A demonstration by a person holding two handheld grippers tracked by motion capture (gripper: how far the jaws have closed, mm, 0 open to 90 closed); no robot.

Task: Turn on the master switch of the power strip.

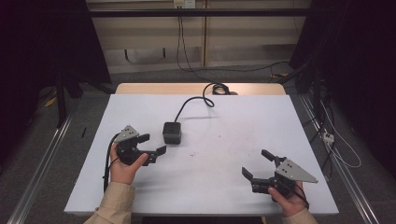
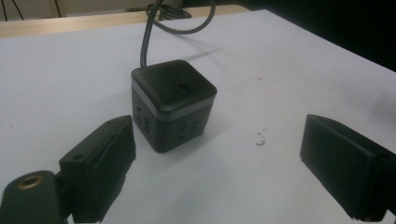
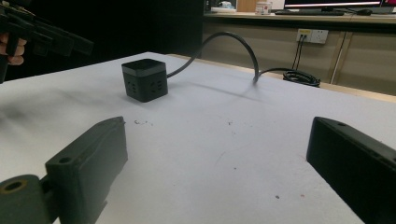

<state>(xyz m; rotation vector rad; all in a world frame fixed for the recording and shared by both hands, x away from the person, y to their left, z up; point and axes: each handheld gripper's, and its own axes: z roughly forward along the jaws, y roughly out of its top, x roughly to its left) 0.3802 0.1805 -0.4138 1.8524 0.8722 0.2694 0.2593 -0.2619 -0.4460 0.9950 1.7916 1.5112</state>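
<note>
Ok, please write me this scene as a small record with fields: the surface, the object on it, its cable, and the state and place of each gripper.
surface: white table top
object: black cube power socket, upright, with a button on top and outlets in its sides
cable: dark cable runs from the cube to the far edge and coils there
left gripper: left gripper, open, empty, close to the cube but not touching it
right gripper: right gripper, open, empty, near the table's front right, far from the cube
hands: one holds each gripper
</note>
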